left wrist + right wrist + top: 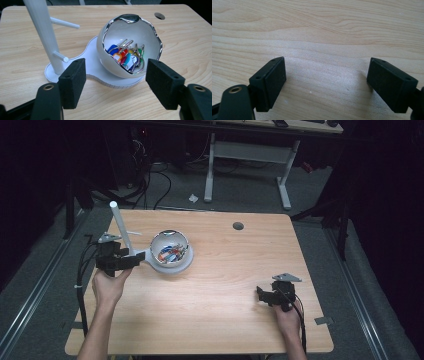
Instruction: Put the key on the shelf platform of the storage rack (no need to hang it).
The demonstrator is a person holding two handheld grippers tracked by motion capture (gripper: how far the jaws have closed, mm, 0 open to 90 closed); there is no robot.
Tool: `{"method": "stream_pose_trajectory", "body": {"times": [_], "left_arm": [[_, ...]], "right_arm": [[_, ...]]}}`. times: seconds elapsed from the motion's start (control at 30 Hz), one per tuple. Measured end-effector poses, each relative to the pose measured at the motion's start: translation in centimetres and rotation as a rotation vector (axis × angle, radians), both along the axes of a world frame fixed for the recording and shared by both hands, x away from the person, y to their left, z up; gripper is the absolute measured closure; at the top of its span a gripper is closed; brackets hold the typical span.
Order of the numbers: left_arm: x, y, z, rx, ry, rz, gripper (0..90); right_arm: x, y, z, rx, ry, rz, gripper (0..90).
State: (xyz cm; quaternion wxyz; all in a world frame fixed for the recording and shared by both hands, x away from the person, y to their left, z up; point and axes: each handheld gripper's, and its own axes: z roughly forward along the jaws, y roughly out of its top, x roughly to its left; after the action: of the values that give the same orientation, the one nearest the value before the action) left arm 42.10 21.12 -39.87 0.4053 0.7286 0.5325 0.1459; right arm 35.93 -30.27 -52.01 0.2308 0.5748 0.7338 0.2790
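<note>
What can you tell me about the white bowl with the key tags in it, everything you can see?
The white bowl is round and glossy, like ceramic or plastic, with a wavy silver rim. It tilts, its opening facing the left tool, and sits on the round end of a flat white base whose other end carries an upright white post with pegs. Inside lie coloured key tags on metal rings. It stands on the wooden table, left of centre, with nothing gripping it.

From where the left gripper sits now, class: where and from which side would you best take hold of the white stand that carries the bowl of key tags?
Probably the upright post, low down near the flat base. It is slim and straight, so the open left gripper could close across it from the near side. The bowl looks too wide and round for the jaws, and the base lies flat on the table.
</note>
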Motion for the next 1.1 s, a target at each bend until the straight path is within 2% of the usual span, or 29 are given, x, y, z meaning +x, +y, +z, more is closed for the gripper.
{"method": "stream_pose_trajectory", "body": {"times": [0.3, 0.5, 1.1], "left_arm": [[-1.3, 0.5, -0.1, -0.028, -0.013, 0.004, 32.8], [-1.8, 0.7, -0.3, -0.039, -0.005, 0.006, 33.8], [-3.4, 0.5, -1.1, -0.066, -0.011, 0.001, 33.3]], "right_arm": [[0.0, 0.0, 0.0, 0.0, 0.0, 0.0, 15.9], [0.0, 0.0, 0.0, 0.0, 0.0, 0.0, 15.9], [0.0, 0.0, 0.0, 0.0, 0.0, 0.0, 15.9]]}}
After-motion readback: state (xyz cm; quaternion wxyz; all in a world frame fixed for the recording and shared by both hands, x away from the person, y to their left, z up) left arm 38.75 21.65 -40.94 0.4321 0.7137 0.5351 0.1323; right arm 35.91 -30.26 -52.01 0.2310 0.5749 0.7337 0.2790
